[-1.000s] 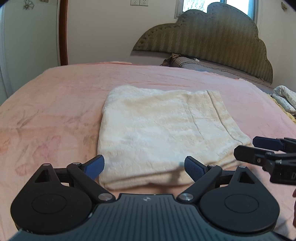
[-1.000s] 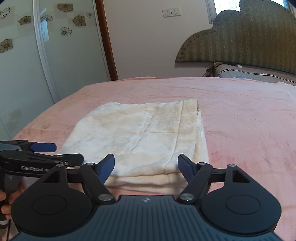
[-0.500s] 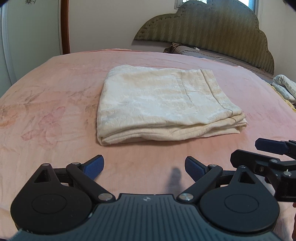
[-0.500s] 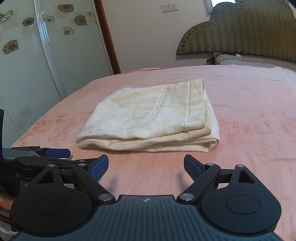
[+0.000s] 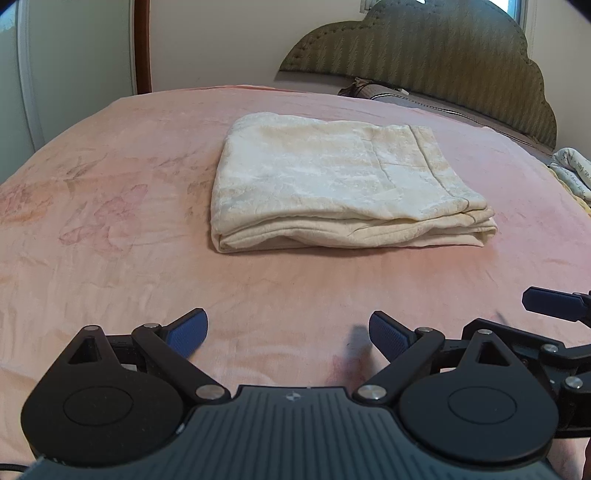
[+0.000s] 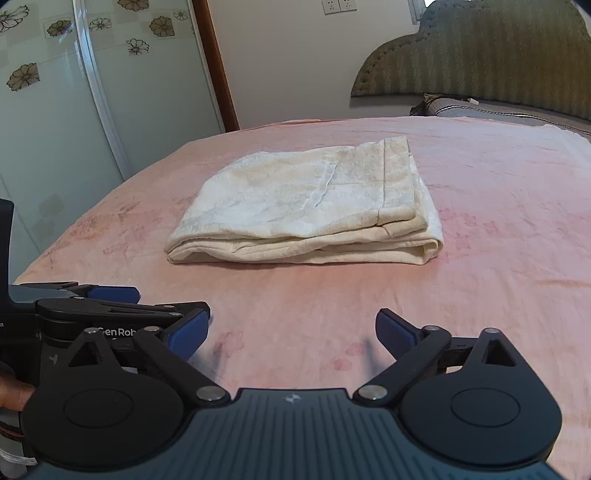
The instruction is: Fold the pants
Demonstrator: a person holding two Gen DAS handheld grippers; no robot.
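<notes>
**One folded pair of pants, two empty grippers**

One cream pair of pants (image 5: 343, 184) lies folded on the pink bed (image 5: 110, 229). The left gripper (image 5: 288, 334) is wide open. The right gripper (image 6: 291, 334) has just been opening, holding nothing.

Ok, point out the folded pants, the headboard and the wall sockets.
folded pants (image 5: 332, 177), left wrist view, top layer's middle.
headboard (image 6: 498, 55), right wrist view, padded front.
wall sockets (image 6: 338, 5), right wrist view, white plates.

At three o'clock the left view's edge cuts off a patterned cloth bundle (image 5: 574, 173); the pants' (image 5: 332, 177) underside is hidden.
</notes>
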